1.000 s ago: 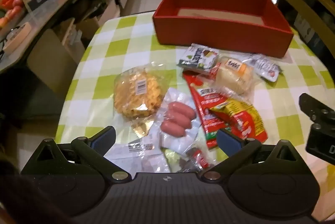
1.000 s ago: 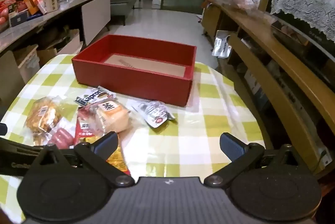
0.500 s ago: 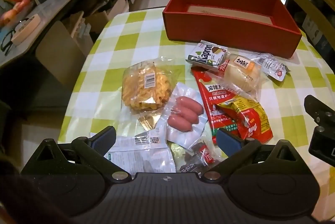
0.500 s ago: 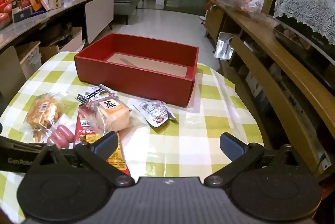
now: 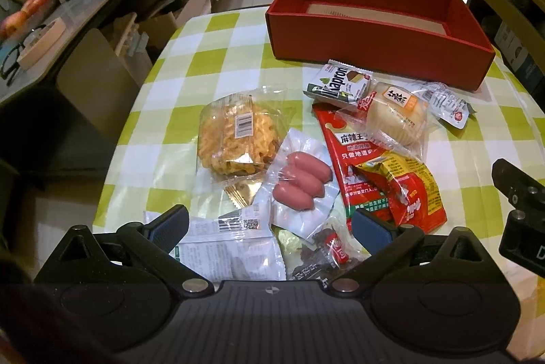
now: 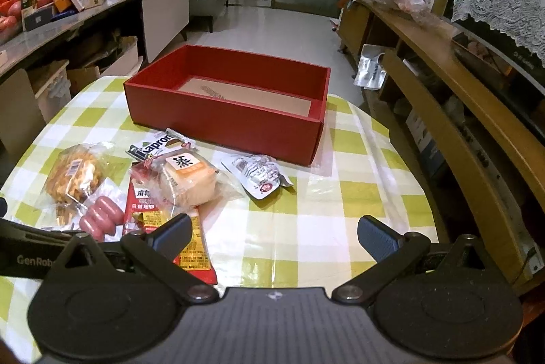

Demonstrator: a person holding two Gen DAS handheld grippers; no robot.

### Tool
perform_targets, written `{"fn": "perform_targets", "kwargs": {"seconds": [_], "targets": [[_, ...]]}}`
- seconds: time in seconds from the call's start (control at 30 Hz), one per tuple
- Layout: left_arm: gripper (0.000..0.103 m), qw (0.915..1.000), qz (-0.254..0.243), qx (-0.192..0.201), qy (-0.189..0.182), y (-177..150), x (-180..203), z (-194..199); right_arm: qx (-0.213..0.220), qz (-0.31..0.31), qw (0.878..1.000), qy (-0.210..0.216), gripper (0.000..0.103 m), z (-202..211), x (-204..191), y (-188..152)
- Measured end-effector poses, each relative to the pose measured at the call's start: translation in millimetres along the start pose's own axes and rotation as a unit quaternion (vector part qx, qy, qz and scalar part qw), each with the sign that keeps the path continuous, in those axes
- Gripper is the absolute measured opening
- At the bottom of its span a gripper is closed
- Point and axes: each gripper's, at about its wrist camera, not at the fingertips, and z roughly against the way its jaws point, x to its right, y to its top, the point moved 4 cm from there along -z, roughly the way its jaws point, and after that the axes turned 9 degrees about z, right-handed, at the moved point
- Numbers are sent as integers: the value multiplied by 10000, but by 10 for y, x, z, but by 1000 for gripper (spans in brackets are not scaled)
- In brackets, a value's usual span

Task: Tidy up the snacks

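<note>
On the checked table (image 5: 218,57), loose snack packets (image 5: 303,183) overlap before the seemingly empty red box (image 5: 374,47); left gripper (image 5: 269,224) and right gripper (image 6: 272,236), both spread, risk dragging neighbouring slippery wrappers.

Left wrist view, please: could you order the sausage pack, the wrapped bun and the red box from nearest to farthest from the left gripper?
Measured from the left gripper, which is open:
1. Sausage pack: just ahead of the fingers, near centre.
2. Wrapped bun: farther ahead, to the right, lying on the red packets.
3. Red box: at the table's far side, no snacks visible inside.
</note>
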Motion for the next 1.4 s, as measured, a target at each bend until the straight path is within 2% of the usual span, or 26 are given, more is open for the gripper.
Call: {"fn": "perform_targets", "kwargs": {"seconds": [0.53, 1.4], "targets": [[103, 10000, 2, -15, -30, -8, 18, -6, -243, 127, 9996, 42, 103, -107, -62, -49], [102, 10000, -70, -42, -38, -26, 34, -18, -365, 151, 9992, 101, 103, -174, -94, -89]]}}
